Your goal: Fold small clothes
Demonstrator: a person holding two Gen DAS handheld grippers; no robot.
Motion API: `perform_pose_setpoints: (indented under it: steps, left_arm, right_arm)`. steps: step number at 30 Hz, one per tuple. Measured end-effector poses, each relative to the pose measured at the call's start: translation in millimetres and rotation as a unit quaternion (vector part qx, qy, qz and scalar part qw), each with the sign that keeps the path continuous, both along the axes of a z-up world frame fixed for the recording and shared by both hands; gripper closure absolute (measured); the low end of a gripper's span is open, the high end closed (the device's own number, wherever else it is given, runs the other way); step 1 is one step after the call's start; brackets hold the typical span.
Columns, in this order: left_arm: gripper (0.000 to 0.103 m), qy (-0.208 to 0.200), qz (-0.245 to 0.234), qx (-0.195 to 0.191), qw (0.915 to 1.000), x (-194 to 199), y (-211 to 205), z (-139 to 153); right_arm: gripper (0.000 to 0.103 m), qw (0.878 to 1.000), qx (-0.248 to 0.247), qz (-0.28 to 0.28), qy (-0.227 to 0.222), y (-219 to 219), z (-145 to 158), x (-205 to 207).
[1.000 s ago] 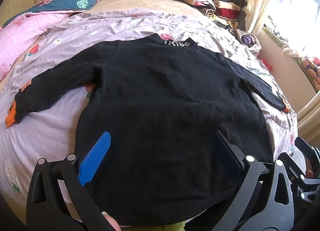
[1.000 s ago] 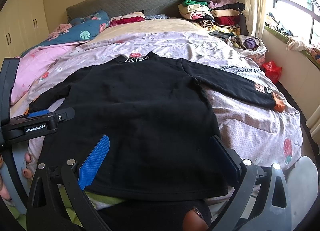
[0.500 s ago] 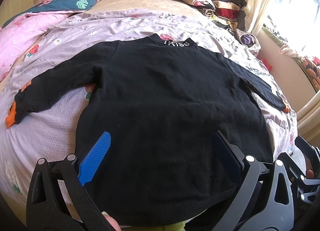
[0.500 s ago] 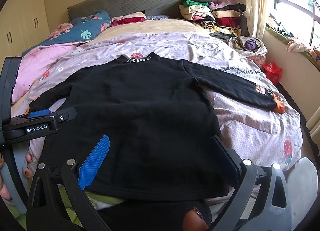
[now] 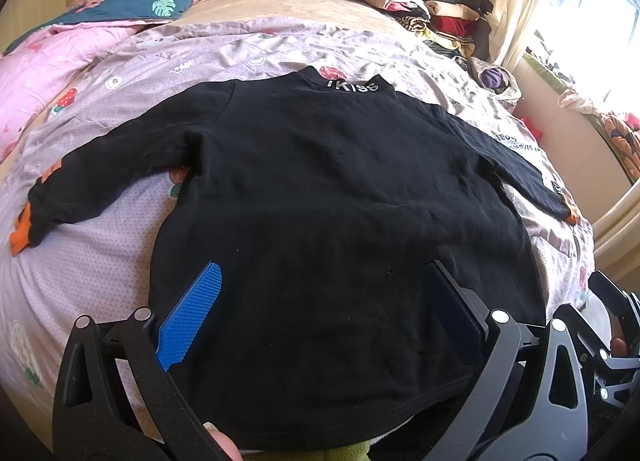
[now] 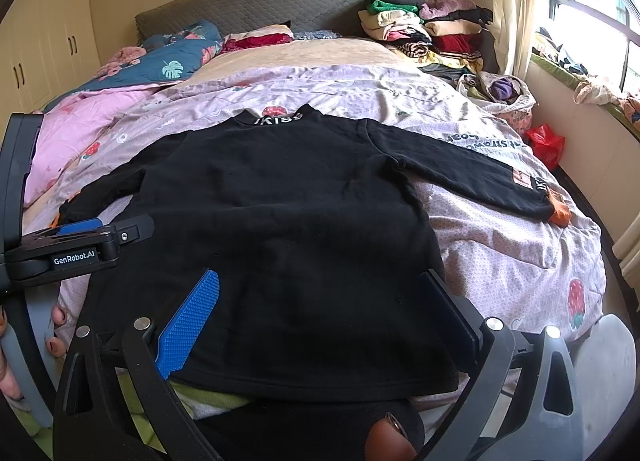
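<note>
Black top (image 5: 340, 201) collar reads "iKiss"; left hand-held gripper (image 6: 76, 245) reads "GenRobot.AI".

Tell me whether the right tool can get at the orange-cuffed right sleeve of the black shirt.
Probably yes: the open right tool holds nothing, and the sleeve lies flat and uncovered on the lilac bedsheet.

I see the black sweater (image 5: 340, 229) spread flat on the lilac sheet (image 5: 88, 269), filling mid-frame, collar toward the top; my left gripper (image 5: 324, 317) hangs spread wide over its hem at the bottom
</note>
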State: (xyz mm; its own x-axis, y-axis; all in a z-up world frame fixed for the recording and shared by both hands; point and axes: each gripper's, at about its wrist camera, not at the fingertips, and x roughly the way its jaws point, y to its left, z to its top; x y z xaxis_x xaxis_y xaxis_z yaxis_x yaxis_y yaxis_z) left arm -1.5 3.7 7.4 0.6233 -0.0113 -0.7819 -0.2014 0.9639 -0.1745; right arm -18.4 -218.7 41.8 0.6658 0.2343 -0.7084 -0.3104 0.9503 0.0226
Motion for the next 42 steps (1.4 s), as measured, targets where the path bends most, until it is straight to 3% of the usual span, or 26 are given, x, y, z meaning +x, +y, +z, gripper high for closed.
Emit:
perform_pose_setpoints:
  steps: [21, 42]
  left_arm:
    - [0.008, 0.005, -0.003, -0.001, 1.0, 16.7, -1.4, -8.1]
    - [0.008, -0.014, 0.023, -0.014, 0.9995, 72.8, 21.7, 0.3]
  right_arm:
    - [0.004, 1.0, 0.001, -0.003, 0.004, 4.3, -0.3, 16.0]
    - [0.004, 0.999, 0.015, -0.03, -0.015, 6.8, 33.0, 85.3]
